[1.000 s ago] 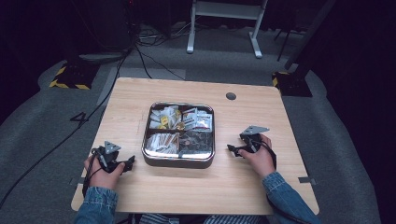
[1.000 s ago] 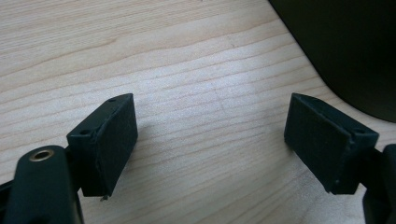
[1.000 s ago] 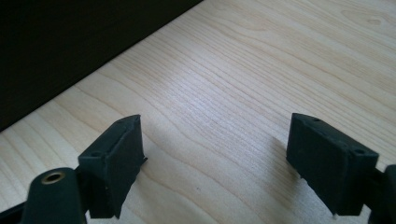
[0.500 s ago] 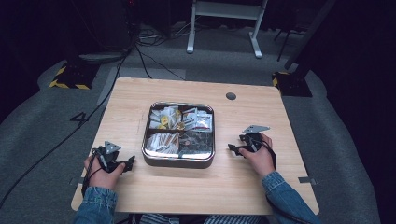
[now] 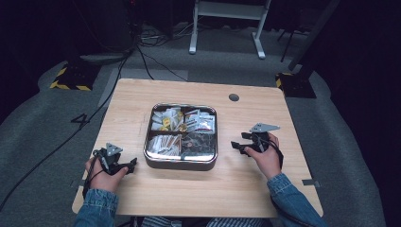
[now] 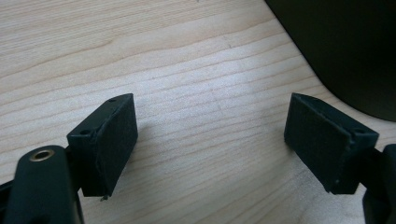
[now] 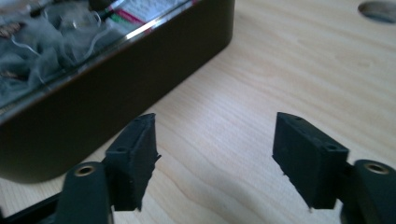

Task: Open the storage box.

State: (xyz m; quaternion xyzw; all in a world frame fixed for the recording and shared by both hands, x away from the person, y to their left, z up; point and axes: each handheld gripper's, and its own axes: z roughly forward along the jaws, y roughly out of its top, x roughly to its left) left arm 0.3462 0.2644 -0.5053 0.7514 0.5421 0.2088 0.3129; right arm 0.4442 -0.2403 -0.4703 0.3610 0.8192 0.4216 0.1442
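A: High view, left to right. Left gripper [image 5: 124,166] rests on the table [image 5: 246,189] near the front-left corner of the tin [image 5: 182,163]. Tin sits mid-table, lid off, four compartments: paper sachets in three, mesh tea bags [image 5: 198,142] in the front-right one. Right gripper [image 5: 241,145] is just right of the tin, apart from it.

B: Progress?

A: Looks like the very start, by my read. Nothing lifted out, nothing lying on the table beside the tin. All the picking is left.

B: Left jaws?

A: Left gripper view: left gripper [image 6: 210,140] spread wide, bare wood between the pads, dark tin wall [image 6: 355,51] at upper right. Holds nothing; whether the tips touch the wood I can't tell.

B: Right one?

A: Right gripper view: right gripper [image 7: 217,161] has jaws that have just been closing a bit, though a clear gap remains, with nothing but tabletop between them. Tin side [image 7: 116,93] just ahead on the left, mesh bags [image 7: 42,42] over the rim, cable hole [image 7: 378,10] far corner. No contact with the tin.

B: Next?

A: Probably the right one goes in for a bag. That's a guess.
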